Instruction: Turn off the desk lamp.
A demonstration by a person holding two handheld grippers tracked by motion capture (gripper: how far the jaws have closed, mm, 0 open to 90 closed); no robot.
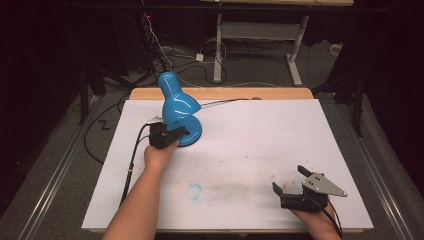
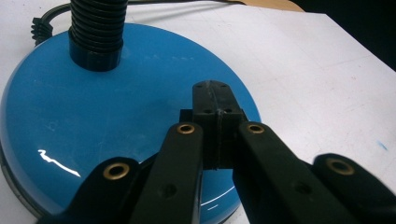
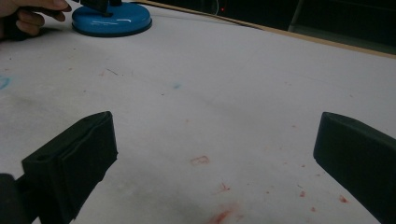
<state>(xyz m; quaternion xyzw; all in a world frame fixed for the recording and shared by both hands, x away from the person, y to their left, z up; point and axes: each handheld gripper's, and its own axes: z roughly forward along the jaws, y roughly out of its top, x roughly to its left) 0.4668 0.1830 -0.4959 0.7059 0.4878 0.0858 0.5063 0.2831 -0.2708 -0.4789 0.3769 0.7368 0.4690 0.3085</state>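
Observation:
A glossy blue desk lamp [image 1: 176, 102] stands at the back left of the white table top [image 1: 250, 145]. Its round base [image 2: 102, 126] carries a black ribbed neck [image 2: 96, 32]. My left gripper [image 2: 217, 100] is shut, with its two jaws pressed together and nothing between them; the tips lie right over the near right part of the base. In the high view the left gripper [image 1: 181, 133] reaches onto that base from the person's side. My right gripper [image 1: 289, 179] rests open near the front right of the table, far from the lamp base [image 3: 112, 21], with bare table between its jaws.
The lamp's black cord [image 1: 225, 102] runs off toward the table's back edge. A blue smudge [image 1: 195, 190] and red marks [image 3: 219, 217] stain the white surface. Beyond the table, cables lie on the floor beside a desk frame [image 1: 260, 30].

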